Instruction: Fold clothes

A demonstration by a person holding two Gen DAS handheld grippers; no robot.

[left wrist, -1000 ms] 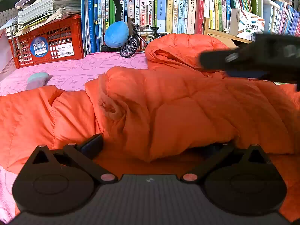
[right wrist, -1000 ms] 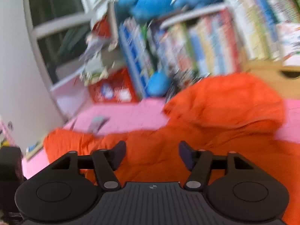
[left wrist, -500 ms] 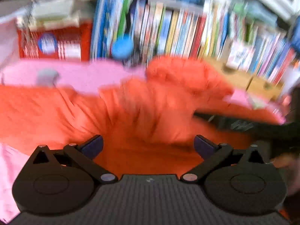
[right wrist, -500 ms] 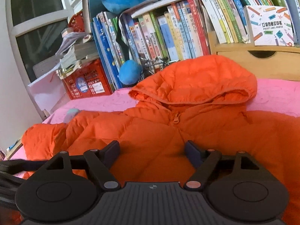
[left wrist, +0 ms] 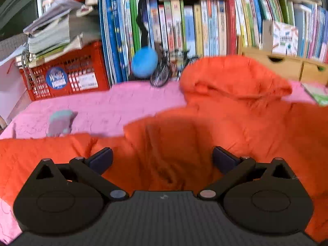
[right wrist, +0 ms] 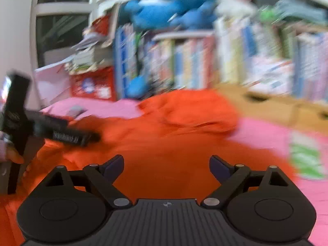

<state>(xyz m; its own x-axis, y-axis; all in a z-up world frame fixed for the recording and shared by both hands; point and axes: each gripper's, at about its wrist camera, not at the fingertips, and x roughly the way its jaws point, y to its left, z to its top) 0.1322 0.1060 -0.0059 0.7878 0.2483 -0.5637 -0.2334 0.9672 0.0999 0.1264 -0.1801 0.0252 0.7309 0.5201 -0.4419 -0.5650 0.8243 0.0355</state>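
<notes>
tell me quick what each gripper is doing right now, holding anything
Left gripper: open, nothing gripped, above the puffy orange hooded jacket.
Right gripper: jaws opening, nothing between them, over the same jacket.

A pink patterned bed cover (left wrist: 114, 104) is seen as the carrying surface. An orange padded jacket (left wrist: 235, 123) is spread across it, its hood (left wrist: 231, 78) laid toward the far edge. A small grey-green cloth item (left wrist: 59, 122) lies on the pink surface, just beyond the jacket's left part. A red crate (left wrist: 67, 75), a blue ball (left wrist: 144, 62) and a model bicycle (left wrist: 162, 74) are set along the far edge. A green-and-white booklet (right wrist: 305, 155) is seen at the right.
</notes>
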